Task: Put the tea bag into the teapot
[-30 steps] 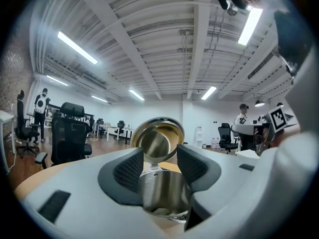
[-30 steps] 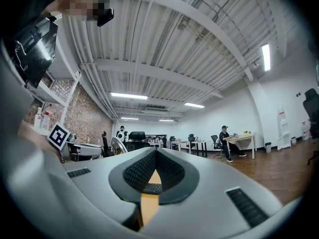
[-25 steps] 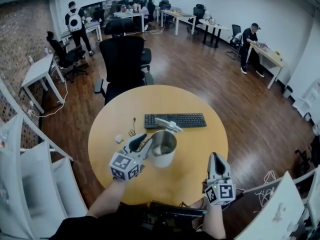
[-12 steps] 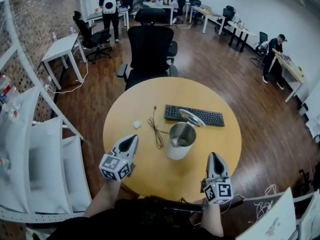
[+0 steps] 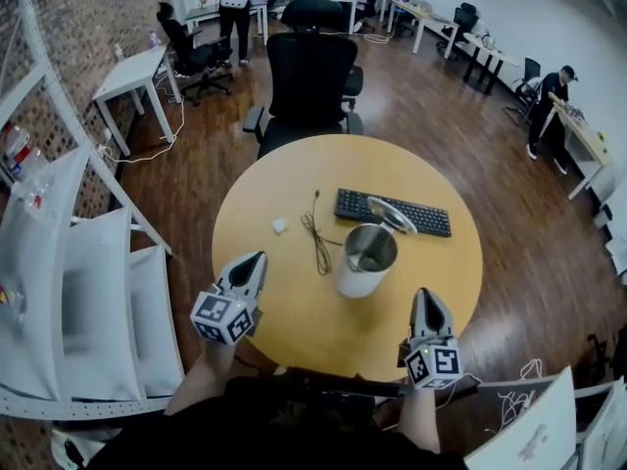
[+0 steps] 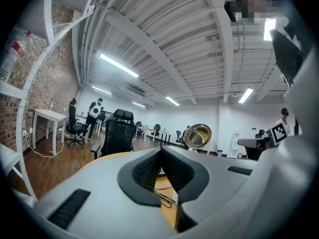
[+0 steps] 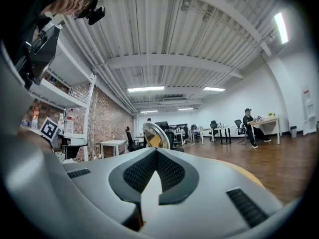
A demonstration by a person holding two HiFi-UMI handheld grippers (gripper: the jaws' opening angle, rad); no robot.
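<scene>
The steel teapot (image 5: pixel 364 259) stands mid-table with its hinged lid (image 5: pixel 392 213) tipped open; I cannot make out what is inside. A small white packet (image 5: pixel 280 225) lies on the table left of it. My left gripper (image 5: pixel 250 262) hovers over the table's near-left part, well clear of the pot, shut with nothing between its jaws. My right gripper (image 5: pixel 427 297) sits at the near-right edge, also shut and empty. The left gripper view looks past the left gripper (image 6: pixel 160 151) to the lid (image 6: pixel 197 136). The right gripper view has the right gripper (image 7: pixel 156 152) with the lid (image 7: pixel 155 133) beyond it.
A black keyboard (image 5: pixel 392 211) lies behind the teapot and a thin dark cable (image 5: pixel 315 233) trails left of it. A black office chair (image 5: pixel 312 71) stands at the far side of the round yellow table (image 5: pixel 294 311). White shelving (image 5: pixel 88 292) stands on the left.
My left gripper has drawn back from the teapot's rim toward the near-left of the table, and its jaws have shut. The right gripper has stayed by the near edge.
</scene>
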